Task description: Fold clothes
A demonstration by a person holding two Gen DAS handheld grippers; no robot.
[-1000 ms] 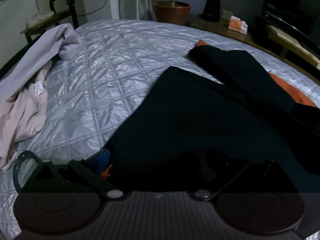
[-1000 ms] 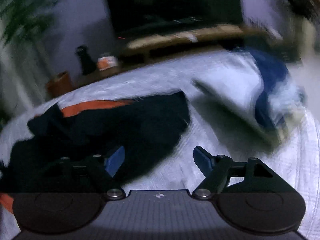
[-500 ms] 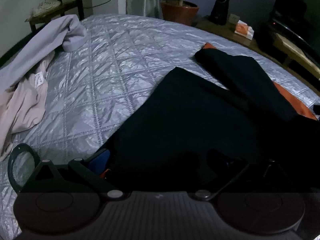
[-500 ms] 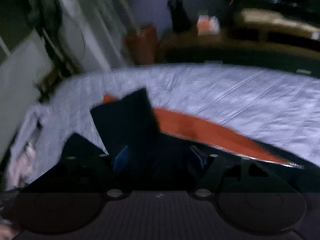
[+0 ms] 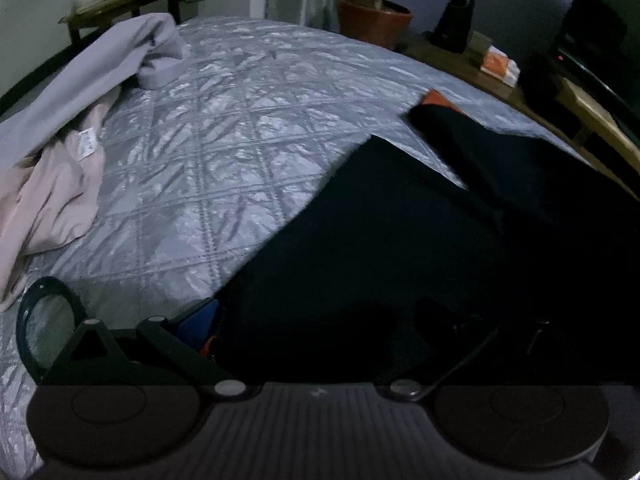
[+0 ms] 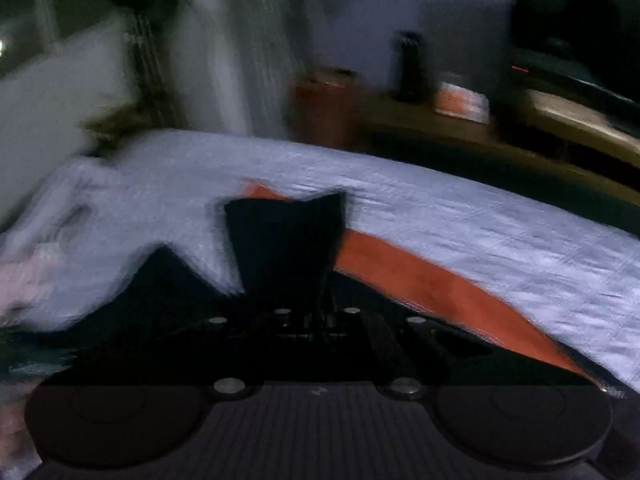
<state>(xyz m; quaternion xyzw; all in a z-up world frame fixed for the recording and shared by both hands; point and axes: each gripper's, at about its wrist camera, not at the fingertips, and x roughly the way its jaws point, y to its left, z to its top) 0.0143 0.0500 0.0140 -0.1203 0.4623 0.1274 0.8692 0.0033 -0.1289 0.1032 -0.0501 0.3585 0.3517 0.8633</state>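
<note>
while the black garment (image 5: 400, 240) lies spread on the quilted bed (image 5: 224, 152), your right gripper (image 6: 308, 320) has clamped together on its sleeve; your left gripper (image 5: 316, 320) sits wide apart over its edge.

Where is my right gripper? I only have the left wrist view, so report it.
Observer: Right gripper sits at the near end of the black sleeve, fingers together.
Operator: Confirm the grip.
Observer: The sleeve cloth runs straight into the shut fingers, so it looks pinched, though it is dark there.
Operator: Describe what lies beside it.
Observer: A long orange panel runs along the sleeve's right side on the quilt.
</note>
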